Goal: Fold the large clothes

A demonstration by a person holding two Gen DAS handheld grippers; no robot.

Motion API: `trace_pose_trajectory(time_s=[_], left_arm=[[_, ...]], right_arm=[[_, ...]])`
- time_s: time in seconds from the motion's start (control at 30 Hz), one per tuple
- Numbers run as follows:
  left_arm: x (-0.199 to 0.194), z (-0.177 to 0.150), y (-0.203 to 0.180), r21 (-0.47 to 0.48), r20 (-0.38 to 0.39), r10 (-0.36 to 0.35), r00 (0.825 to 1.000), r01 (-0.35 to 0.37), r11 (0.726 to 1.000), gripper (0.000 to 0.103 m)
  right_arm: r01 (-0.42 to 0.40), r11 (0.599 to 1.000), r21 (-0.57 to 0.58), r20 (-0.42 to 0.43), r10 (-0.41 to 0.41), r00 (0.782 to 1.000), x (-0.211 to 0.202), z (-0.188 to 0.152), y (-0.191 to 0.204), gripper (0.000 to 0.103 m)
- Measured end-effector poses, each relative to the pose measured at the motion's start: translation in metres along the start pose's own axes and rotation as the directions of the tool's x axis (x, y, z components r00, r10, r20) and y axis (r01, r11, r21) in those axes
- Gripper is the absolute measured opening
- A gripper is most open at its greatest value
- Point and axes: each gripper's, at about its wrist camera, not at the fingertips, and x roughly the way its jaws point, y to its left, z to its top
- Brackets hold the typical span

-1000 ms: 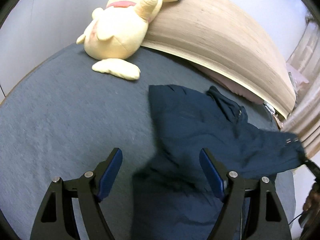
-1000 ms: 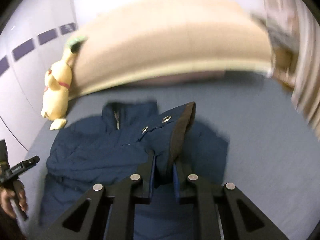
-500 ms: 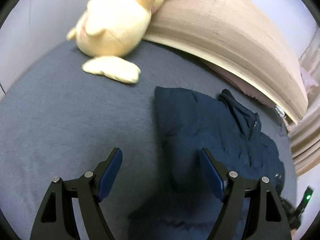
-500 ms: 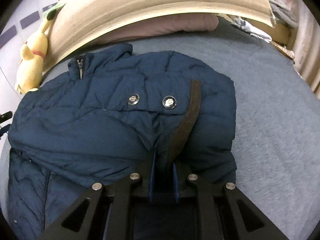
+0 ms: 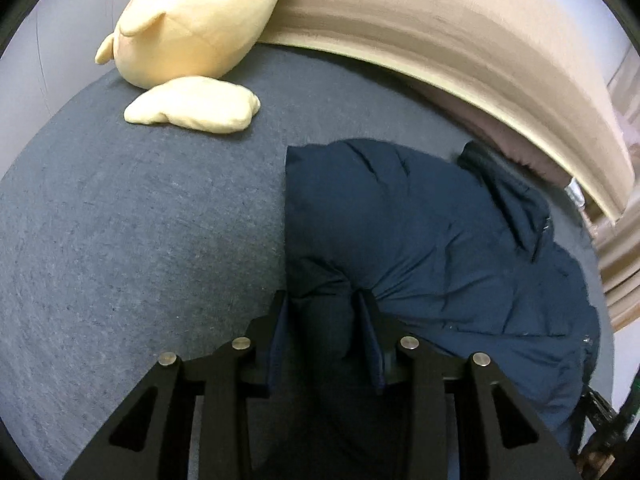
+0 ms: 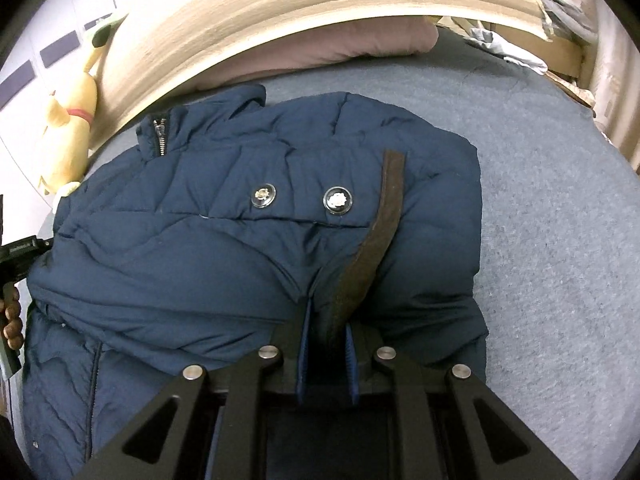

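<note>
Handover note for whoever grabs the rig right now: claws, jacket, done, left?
Left claw: closing on a bunched fold at the jacket's edge nearest the plush toy.
Right claw: shut on the sleeve cuff with the brown trim, laid across the jacket's front.
Jacket lies on the grey bed, collar toward the headboard.
Done: that sleeve is folded in.
Left: probably release the cuff, fold in the left side, then fold the body.

Dim, soft light; fisheye-warped edges
</note>
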Motion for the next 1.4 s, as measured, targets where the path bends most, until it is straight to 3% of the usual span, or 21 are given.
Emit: trace_pose_trajectory(time_s=[0.13, 0.3, 0.33, 0.4, 0.57, 0.6, 0.63, 0.67, 0.7, 0.77, 0.83, 0.93, 1.03, 1.13, 1.17, 1.27, 1.3, 1.33, 1.4], left_arm=[[-0.020, 0.008, 0.018, -0.104, 0.032, -0.059, 0.998, 0.062, 0.993, 0.057], [-0.007, 0.023, 0.032, -0.167, 0.026, -0.094, 0.995, 0.097, 0.981, 0.058], [-0.001, 0.023, 0.030, -0.149, 0.018, -0.076, 0.997, 0.078, 0.986, 0.046], [0.013, 0.025, 0.022, -0.108, -0.007, -0.055, 0.998, 0.054, 0.993, 0.032], [0.019, 0.022, 0.005, -0.041, 0.016, 0.040, 0.999, -0.039, 0.998, 0.032], [0.019, 0.024, 0.005, -0.038, 0.020, 0.069, 0.997, -0.068, 0.997, 0.036], [0.012, 0.024, -0.002, -0.039, 0.041, 0.137, 0.990, -0.135, 0.990, 0.043], [0.003, 0.021, -0.009, -0.031, 0.081, 0.202, 0.976, -0.200, 0.979, 0.043], [-0.015, 0.018, -0.023, -0.004, 0.155, 0.278, 0.948, -0.280, 0.960, 0.044], [-0.041, 0.009, -0.049, 0.037, 0.256, 0.277, 0.926, -0.296, 0.955, 0.048], [-0.059, -0.005, -0.076, 0.082, 0.297, 0.203, 0.933, -0.237, 0.968, 0.066], [-0.061, -0.034, -0.117, 0.186, 0.290, 0.139, 0.947, -0.198, 0.962, 0.066], [-0.052, -0.062, -0.125, 0.228, 0.251, 0.167, 0.954, -0.226, 0.947, 0.066], [-0.022, -0.078, -0.120, 0.258, 0.153, 0.241, 0.958, -0.274, 0.927, 0.067], [-0.016, -0.084, -0.119, 0.273, 0.165, 0.247, 0.955, -0.285, 0.919, 0.067], [-0.010, -0.086, -0.124, 0.288, 0.175, 0.278, 0.945, -0.319, 0.903, 0.068], [-0.010, -0.087, -0.125, 0.290, 0.177, 0.281, 0.943, -0.323, 0.901, 0.068], [-0.009, -0.086, -0.125, 0.289, 0.178, 0.281, 0.943, -0.324, 0.901, 0.068], [-0.010, -0.089, -0.127, 0.288, 0.187, 0.279, 0.942, -0.324, 0.901, 0.068]], right_arm=[[-0.002, 1.000, 0.003, -0.007, 0.002, 1.000, 0.000, 0.001, 0.000, 0.016], [-0.017, 1.000, 0.016, -0.008, 0.017, 1.000, 0.001, 0.001, -0.002, 0.016], [-0.023, 1.000, 0.018, -0.011, 0.023, 1.000, 0.001, 0.002, -0.003, 0.016], [-0.036, 0.999, 0.028, -0.012, 0.036, 0.999, 0.001, 0.002, -0.005, 0.016], [-0.057, 0.997, 0.050, -0.010, 0.057, 0.998, 0.002, 0.000, -0.009, 0.017], [-0.061, 0.997, 0.053, -0.011, 0.061, 0.998, 0.002, 0.000, -0.009, 0.017], [-0.063, 0.996, 0.056, -0.012, 0.064, 0.998, 0.002, 0.001, -0.010, 0.018], [-0.071, 0.995, 0.066, -0.018, 0.072, 0.997, 0.002, 0.001, -0.011, 0.018], [-0.080, 0.994, 0.077, -0.022, 0.082, 0.996, 0.002, 0.001, -0.012, 0.018], [-0.097, 0.991, 0.090, -0.027, 0.099, 0.995, 0.003, 0.001, -0.015, 0.018], [-0.118, 0.987, 0.105, -0.028, 0.122, 0.992, 0.003, 0.001, -0.018, 0.018], [-0.143, 0.981, 0.133, -0.030, 0.149, 0.988, 0.004, 0.001, -0.022, 0.018], [-0.171, 0.973, 0.157, -0.034, 0.179, 0.983, 0.005, 0.001, -0.028, 0.018], [-0.193, 0.966, 0.173, -0.033, 0.201, 0.979, 0.005, 0.001, -0.032, 0.018], [-0.202, 0.962, 0.181, -0.030, 0.211, 0.977, 0.005, 0.001, -0.033, 0.019], [-0.272, 0.927, 0.259, -0.032, 0.289, 0.957, 0.001, 0.003, -0.048, 0.027], [-0.306, 0.909, 0.284, -0.017, 0.324, 0.946, -0.005, 0.005, -0.053, 0.045], [-0.337, 0.891, 0.303, 0.010, 0.351, 0.936, -0.012, 0.007, -0.059, 0.071], [-0.406, 0.850, 0.337, 0.121, 0.388, 0.914, -0.040, 0.011, -0.077, 0.083]])
